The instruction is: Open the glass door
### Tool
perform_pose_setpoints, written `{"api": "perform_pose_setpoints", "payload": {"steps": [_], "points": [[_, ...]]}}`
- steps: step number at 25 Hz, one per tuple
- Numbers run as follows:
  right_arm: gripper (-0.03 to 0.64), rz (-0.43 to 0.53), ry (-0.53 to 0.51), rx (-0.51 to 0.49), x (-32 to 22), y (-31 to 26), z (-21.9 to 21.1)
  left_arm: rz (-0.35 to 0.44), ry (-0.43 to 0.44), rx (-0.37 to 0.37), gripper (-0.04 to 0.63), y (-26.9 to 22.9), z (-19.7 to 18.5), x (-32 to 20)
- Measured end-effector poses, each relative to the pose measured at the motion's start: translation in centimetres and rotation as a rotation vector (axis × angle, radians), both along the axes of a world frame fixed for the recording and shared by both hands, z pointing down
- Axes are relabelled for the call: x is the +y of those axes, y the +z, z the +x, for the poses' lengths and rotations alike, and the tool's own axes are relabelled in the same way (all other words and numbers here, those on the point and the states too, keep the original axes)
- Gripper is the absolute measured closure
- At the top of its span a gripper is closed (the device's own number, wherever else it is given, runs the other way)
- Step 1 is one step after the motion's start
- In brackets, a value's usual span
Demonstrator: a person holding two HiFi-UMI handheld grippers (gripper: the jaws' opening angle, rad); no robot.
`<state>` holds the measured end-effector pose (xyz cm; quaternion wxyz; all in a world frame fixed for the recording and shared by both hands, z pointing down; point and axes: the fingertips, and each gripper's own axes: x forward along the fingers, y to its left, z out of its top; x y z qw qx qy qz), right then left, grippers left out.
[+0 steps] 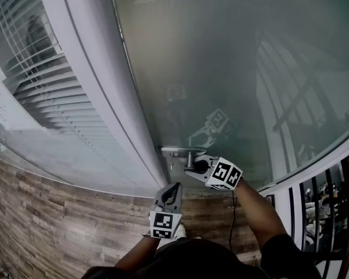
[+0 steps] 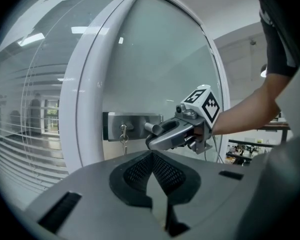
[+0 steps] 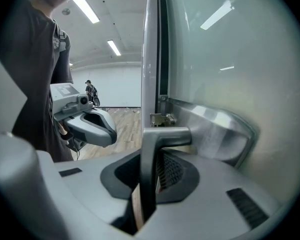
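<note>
Right claw point(image 3: 150, 164): jaws partly apart around the handle point(image 3: 165, 134). The lever runs between them, and a slim gap shows beside it, so the hold looks loose rather than clamped.
Left claw point(image 2: 152, 158): jaws together, nothing in them. It hangs low, near the handle but apart from it, pointing at the lock plate point(image 2: 130, 125).
Glass door point(image 1: 221, 68): frosted pane, directly in front of the person.
Lock plate: metal, fixed at the door's edge beside the white frame point(image 1: 99, 97), with keys point(image 2: 123, 136) hanging from it.
Done: the handle has been reached and sits inside the jaws.
Left to do: probably the swing itself. The door's edge appears to lie along the frame, though no view settles whether the latch is free.
</note>
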<state>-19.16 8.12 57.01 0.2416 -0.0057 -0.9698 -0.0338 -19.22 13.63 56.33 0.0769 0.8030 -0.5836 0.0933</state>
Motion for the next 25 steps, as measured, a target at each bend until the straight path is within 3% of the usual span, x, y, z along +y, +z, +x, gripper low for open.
{"api": "perform_pose_setpoints", "payload": {"steps": [5, 10, 16, 25], "points": [[0.555, 0.001, 0.023, 0.005, -2.0, -0.2, -0.8, 0.01, 0.012, 0.013, 0.592, -0.6, -0.1, -1.1], [0.555, 0.003, 0.063, 0.0, -3.7, 0.4, 1.5, 0.036, 0.022, 0.01, 0.592, -0.6, 2.4, -1.7], [0.555, 0.007, 0.121, 0.002, -8.0, -0.9, -0.1, 0.034, 0.0, 0.012, 0.592, -1.7, 1.6, -4.0], [0.565, 0.008, 0.227, 0.038, -19.2, -3.4, -1.2, 0.0, -0.086, 0.054, 0.592, -3.2, 1.7, -14.0]]}}
